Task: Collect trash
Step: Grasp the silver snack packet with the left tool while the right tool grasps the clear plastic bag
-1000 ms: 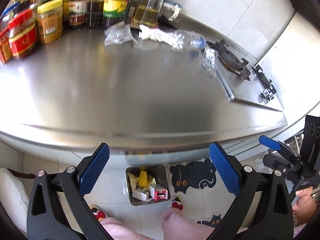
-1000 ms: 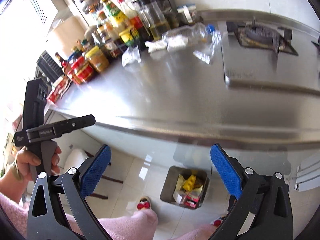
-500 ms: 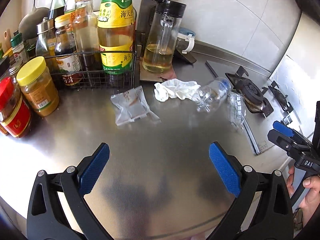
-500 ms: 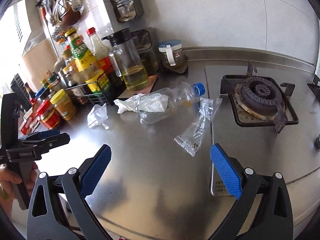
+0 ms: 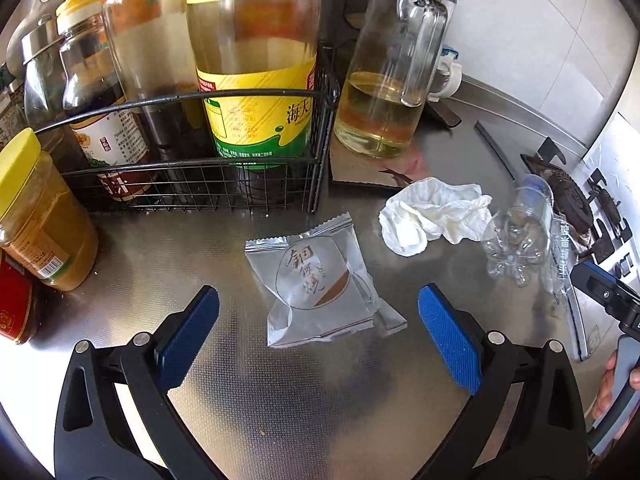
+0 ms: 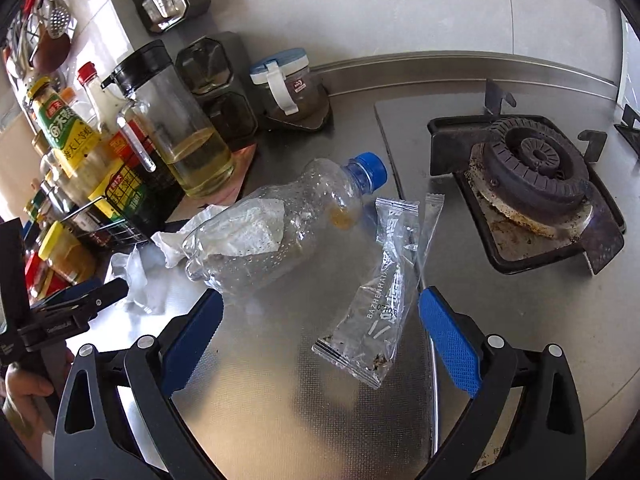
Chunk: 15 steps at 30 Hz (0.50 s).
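A silvery snack wrapper [image 5: 320,284] lies flat on the steel counter [image 5: 280,400]. My left gripper [image 5: 318,334] is open, and the wrapper's near edge sits between its blue pads. A crumpled white tissue [image 5: 432,218] and a crushed clear bottle [image 5: 516,240] lie to the wrapper's right. In the right wrist view the bottle [image 6: 280,224] has a blue cap and rests against the tissue [image 6: 176,240]. A clear plastic packet [image 6: 376,300] lies just ahead of my open right gripper [image 6: 320,340], its lower end between the pads.
A wire rack [image 5: 200,176] of sauce bottles, a glass oil jug [image 5: 392,80] and a yellow-lidded jar [image 5: 36,216] stand at the back left. A gas burner [image 6: 532,176] takes up the right of the counter [image 6: 280,420]. A lidded jar [image 6: 288,84] is against the wall.
Both grippers have moved forward and down over the counter. The wrapper now sits between the left pads and the clear packet between the right pads. Both stay open.
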Motion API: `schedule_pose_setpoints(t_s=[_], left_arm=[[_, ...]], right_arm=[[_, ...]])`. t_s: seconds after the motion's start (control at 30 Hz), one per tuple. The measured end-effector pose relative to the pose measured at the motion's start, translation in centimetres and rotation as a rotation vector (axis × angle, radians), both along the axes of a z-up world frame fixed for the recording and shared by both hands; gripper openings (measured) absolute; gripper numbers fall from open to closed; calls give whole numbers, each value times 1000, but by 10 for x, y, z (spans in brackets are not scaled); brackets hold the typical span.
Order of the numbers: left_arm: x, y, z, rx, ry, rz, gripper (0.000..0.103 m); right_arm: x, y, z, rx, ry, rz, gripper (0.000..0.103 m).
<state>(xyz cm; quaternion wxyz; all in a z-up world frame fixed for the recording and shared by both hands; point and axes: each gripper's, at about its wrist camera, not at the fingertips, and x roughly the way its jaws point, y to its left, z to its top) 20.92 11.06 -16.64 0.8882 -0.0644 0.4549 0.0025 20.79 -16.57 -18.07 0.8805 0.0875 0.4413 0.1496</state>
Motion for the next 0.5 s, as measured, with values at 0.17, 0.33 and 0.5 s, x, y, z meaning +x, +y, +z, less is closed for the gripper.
schedule_pose_setpoints(t_s=[0.17,0.33,0.5], left_arm=[[-1,0,-12,-3,20,14,78],[-8,-5,-12,-8,27,-17,48],[-18,-12,-8,-22,36,-48,1]], right_arm=[[7,-1,-17,30,57,5,56],[5,-5,-26,34,91,6,18],[-1,-8,-23,23,85,10,3]])
